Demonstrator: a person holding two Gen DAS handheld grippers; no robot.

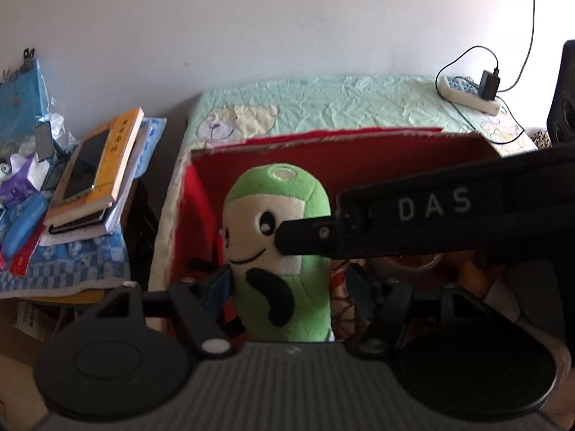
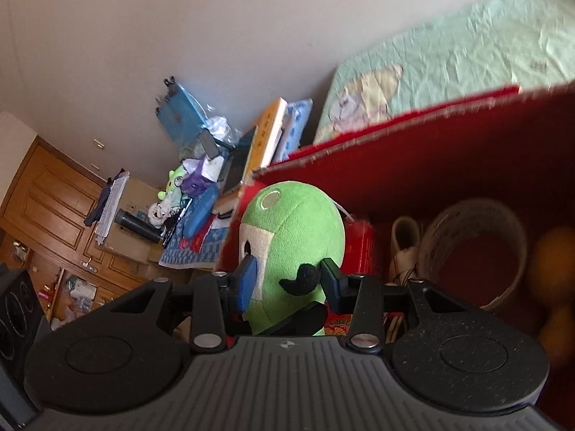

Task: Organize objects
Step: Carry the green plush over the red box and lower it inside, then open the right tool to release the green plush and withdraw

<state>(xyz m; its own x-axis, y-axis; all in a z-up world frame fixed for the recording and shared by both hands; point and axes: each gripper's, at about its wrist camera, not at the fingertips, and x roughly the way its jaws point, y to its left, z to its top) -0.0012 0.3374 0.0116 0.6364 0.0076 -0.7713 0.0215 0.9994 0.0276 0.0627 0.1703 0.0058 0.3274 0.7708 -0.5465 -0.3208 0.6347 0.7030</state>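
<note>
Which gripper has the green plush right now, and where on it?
The right gripper pinches the green plush across its face. The left gripper brackets its lower body; contact unclear.

**Hidden and unclear parts**

The right gripper's body covers one eye of the green plush toy at centre right. The orange object at the right edge is blurred and unidentifiable. The speaker is cut off upper right.
</note>
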